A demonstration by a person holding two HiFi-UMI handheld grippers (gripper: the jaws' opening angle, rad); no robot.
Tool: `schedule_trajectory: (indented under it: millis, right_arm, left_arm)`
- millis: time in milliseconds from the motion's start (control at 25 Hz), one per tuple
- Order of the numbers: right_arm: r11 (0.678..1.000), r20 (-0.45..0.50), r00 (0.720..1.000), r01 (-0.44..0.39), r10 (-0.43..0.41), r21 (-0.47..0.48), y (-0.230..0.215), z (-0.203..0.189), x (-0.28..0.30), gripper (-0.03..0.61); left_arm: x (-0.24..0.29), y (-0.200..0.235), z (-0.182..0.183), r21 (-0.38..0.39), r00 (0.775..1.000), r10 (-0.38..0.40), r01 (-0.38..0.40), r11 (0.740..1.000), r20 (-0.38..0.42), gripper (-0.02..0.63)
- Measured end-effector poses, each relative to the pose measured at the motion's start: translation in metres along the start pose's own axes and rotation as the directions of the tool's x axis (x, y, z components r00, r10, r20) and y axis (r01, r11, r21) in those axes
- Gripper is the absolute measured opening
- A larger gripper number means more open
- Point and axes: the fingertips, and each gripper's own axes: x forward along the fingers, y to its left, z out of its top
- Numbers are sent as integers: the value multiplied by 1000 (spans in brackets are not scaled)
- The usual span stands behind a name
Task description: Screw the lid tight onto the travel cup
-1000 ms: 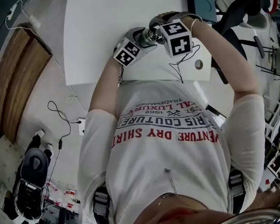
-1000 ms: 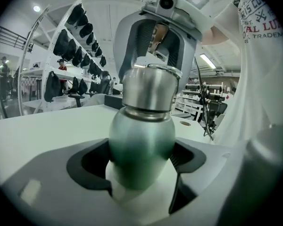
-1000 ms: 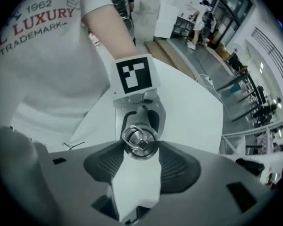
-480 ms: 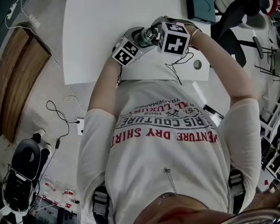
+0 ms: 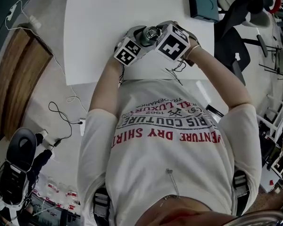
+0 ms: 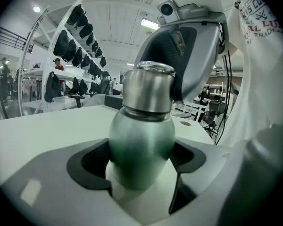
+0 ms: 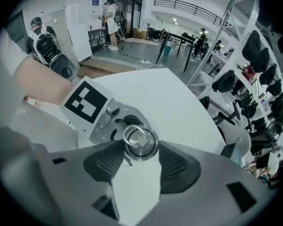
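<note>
White table [image 5: 99, 27] over grey floor [image 5: 45, 117], travel cup [image 6: 141, 140] and lid [image 7: 140, 141] held above.

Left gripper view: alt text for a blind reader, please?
A rounded green metal travel cup with a silver steel lid is gripped by the left gripper. The grey right gripper, jaws just closing, clamps the lid from above.

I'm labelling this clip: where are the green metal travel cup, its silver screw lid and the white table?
green metal travel cup [image 6: 140, 145], left gripper view, rounded body.
silver screw lid [image 7: 140, 142], right gripper view, top face.
white table [image 5: 108, 27], head view, bare top.
</note>
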Motion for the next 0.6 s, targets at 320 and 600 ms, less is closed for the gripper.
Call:
schedule_trajectory:
  millis: [320, 600]
  right_arm:
    - [883, -4, 994, -97, 107, -460, 8, -8, -13, 296]
    - [582, -139, 979, -199, 148, -789, 15, -7, -3, 295]
  left_arm:
    - [-1, 1, -2, -6, 1000, -4, 4, 1000, -4, 393]
    - [2, -1, -3, -12, 1000, -4, 4, 1000, -8, 393]
